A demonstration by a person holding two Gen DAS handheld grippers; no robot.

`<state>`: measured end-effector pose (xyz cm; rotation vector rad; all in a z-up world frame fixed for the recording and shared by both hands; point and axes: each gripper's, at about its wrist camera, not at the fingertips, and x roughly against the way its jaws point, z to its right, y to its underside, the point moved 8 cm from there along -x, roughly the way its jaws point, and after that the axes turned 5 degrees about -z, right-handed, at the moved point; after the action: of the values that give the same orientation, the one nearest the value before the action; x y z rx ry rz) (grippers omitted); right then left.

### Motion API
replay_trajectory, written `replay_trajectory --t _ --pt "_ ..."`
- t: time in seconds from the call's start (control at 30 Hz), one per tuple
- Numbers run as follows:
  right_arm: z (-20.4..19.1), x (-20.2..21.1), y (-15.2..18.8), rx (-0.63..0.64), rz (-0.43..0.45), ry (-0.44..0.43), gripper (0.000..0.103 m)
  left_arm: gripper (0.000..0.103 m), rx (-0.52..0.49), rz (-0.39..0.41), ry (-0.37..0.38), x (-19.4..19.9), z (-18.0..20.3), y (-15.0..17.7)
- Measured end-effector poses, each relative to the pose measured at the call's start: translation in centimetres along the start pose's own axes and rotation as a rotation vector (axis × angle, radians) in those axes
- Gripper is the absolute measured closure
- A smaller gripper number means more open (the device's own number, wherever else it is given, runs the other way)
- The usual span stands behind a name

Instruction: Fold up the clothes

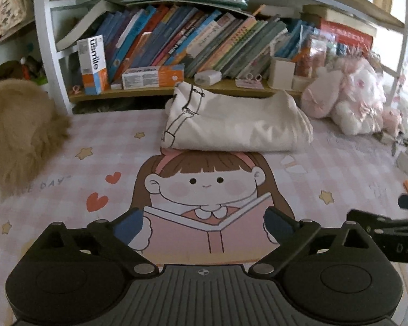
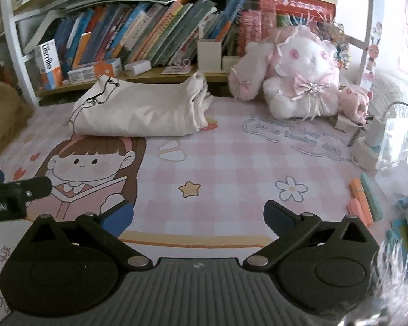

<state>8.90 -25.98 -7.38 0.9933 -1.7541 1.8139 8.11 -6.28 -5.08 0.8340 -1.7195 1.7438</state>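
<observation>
A folded cream garment (image 1: 236,125) and a pink plush rabbit (image 2: 299,81) lie on a pink checked surface (image 2: 231,163) with a cartoon girl print.

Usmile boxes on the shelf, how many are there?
2. One usmile box stands upright at the shelf's left end; the other box lies flat just right of it. More could hide behind the books.

The folded garment (image 1: 236,125) lies on the table (image 1: 326,168), just before the bookshelf (image 1: 160,92). To its right sits a plush rabbit (image 2: 302,81); to its left, a furry heap (image 1: 21,130). Both hand-held grippers hang nearer the camera, left hand-held gripper (image 1: 204,225) beside right hand-held gripper (image 2: 198,217), well apart from the garment.
</observation>
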Motion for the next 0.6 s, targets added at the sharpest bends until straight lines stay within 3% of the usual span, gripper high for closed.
replay_trajectory --t 0.6 --pt "-0.72 0.00 0.31 0.002 -0.017 0.003 0.000 0.002 0.018 -0.018 -0.011 0.13 -0.79 0.47"
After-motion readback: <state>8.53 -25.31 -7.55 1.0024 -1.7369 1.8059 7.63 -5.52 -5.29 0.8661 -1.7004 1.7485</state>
